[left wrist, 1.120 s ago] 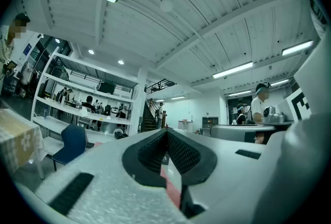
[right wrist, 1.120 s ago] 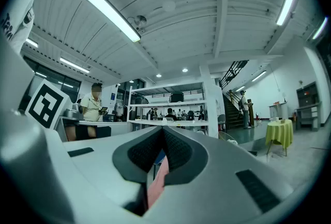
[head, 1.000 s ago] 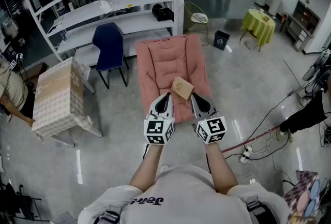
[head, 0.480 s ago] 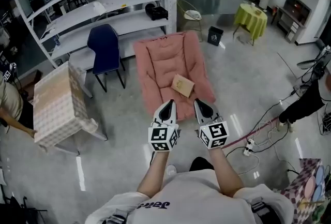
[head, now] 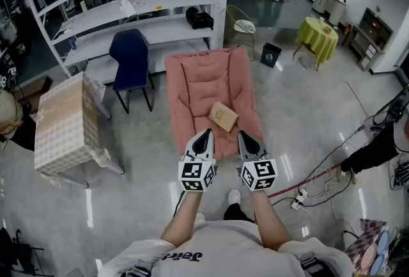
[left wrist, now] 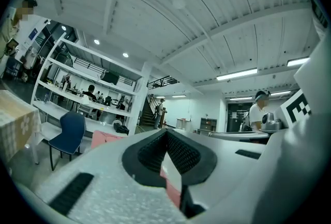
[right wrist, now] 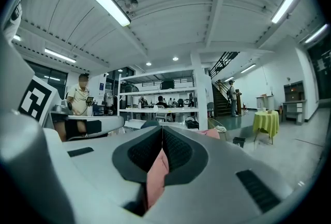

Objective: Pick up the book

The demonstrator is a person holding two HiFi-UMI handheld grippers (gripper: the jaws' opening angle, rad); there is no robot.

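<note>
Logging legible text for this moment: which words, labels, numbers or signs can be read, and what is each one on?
No text reads cleanly.
Shirt: dark script print, upside down to the camera, letters uncertain.
Book: small cover mark, too small to read.
Marker cubes on the left gripper and right gripper: square patterns only, no words.

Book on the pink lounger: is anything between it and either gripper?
Nothing visible. In the head view the book lies uncovered on the pink lounger, with only bare cushion showing between it and the left gripper and right gripper. Both grippers have their jaws together.
</note>
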